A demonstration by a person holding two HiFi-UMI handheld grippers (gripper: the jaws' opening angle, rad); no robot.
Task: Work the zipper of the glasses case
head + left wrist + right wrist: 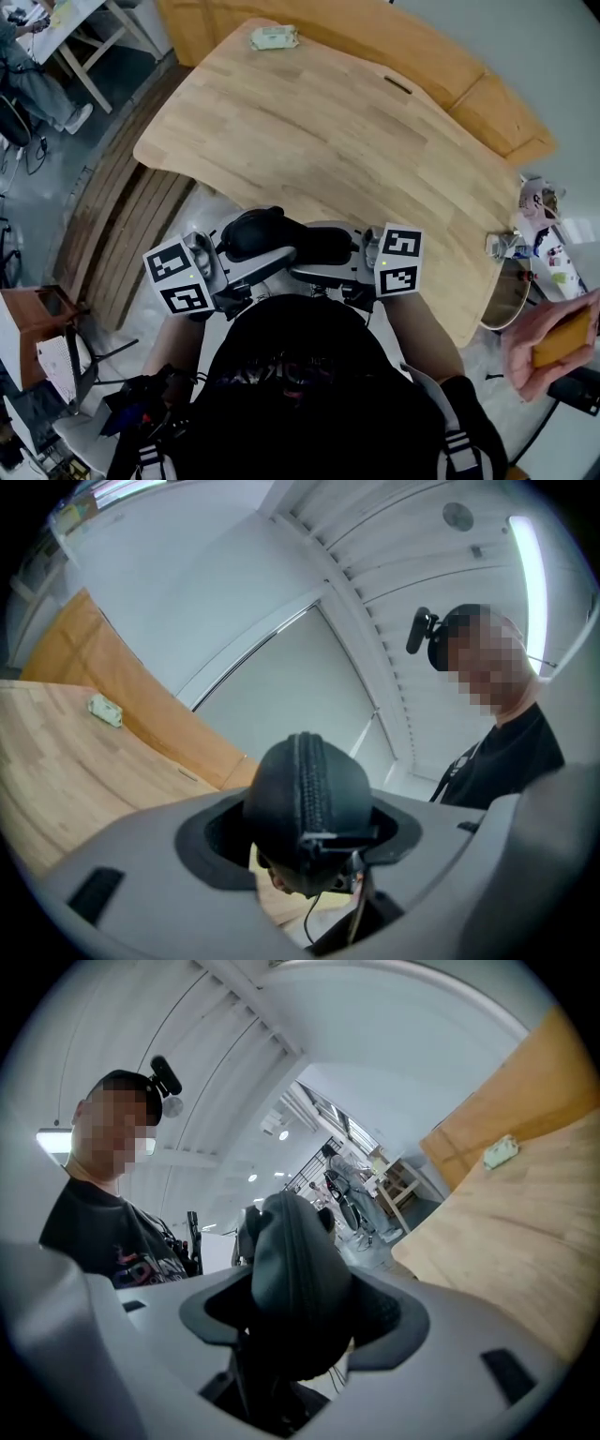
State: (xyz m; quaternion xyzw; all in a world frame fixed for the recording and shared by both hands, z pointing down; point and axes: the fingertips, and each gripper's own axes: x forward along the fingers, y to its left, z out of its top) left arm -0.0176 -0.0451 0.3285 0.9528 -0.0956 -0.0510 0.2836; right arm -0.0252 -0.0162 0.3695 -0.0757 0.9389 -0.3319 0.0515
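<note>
Since both tongs face each other, the case (pixel 265 232) sits level between them, its long axis running left to right, just off the desk's (pixel 328 131) near edge. The left tongs (pixel 246 269) pinch its left end and the right tongs (pixel 323 261) pinch its right end. The zipper (pixel 307 780) wraps over the left end, and what looks like its slider (pixel 328 838) lies nearest the left tongs.

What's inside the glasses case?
Only its black shell and zipper show. The glasses case, held by the left gripper and right gripper, hides any contents.
</note>
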